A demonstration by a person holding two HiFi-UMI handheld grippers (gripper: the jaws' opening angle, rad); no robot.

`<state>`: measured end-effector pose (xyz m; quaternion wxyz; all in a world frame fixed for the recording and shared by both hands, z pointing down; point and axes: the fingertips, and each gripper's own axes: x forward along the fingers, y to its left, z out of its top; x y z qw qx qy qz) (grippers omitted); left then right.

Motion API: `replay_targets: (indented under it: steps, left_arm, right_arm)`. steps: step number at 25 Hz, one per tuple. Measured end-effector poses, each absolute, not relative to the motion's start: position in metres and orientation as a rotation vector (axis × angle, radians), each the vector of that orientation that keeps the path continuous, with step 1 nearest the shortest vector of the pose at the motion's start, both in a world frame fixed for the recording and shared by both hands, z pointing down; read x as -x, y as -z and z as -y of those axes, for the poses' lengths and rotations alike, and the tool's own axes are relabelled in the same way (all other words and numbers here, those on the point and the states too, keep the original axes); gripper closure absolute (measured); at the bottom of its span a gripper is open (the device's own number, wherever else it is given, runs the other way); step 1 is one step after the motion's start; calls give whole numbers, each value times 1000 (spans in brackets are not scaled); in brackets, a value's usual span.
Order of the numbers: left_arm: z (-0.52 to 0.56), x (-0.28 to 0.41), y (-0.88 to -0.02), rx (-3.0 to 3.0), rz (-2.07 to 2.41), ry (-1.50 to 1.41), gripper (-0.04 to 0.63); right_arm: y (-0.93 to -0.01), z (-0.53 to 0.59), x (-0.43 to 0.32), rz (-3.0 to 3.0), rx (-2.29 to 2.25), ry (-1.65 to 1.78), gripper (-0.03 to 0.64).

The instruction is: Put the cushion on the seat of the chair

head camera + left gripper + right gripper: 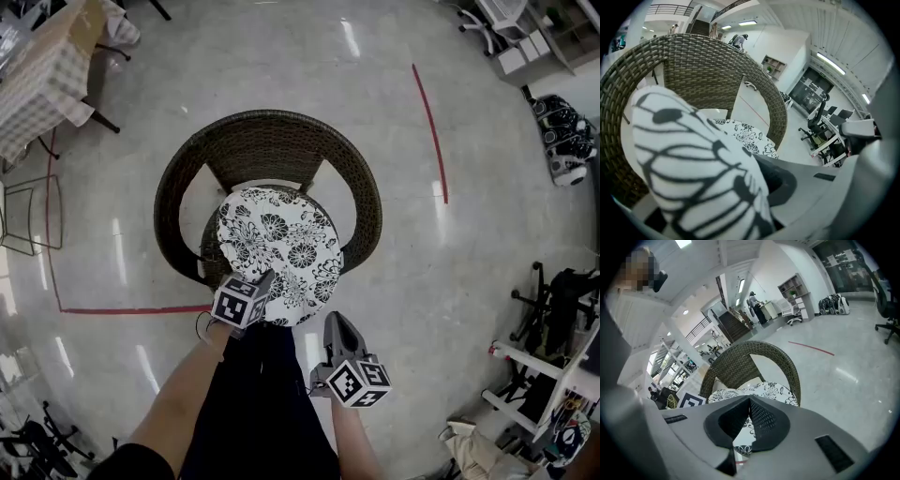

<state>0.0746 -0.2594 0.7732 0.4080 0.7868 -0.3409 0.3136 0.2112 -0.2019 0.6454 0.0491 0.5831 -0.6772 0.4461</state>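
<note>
light: bright, overhead | glare: streaks on floor (349, 37) | edges: fisheye, dark vignette

The cushion (279, 255) over the seat of the chair (267, 150) before you, your left tongs (265, 279) on its near edge, your right tongs (335, 322) just beside, to the right

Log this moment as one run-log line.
left gripper: shut on floral cushion near edge | cushion: over seat of wicker chair | right gripper: shut, empty
</note>
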Motion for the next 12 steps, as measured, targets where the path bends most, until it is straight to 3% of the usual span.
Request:
replay_targets:
  steps: [12]
  left_arm:
    - [262, -46, -822, -1836, 932, -771, 561]
  right_arm:
    - [-680, 193, -189, 2065, -1702, -1399, 623]
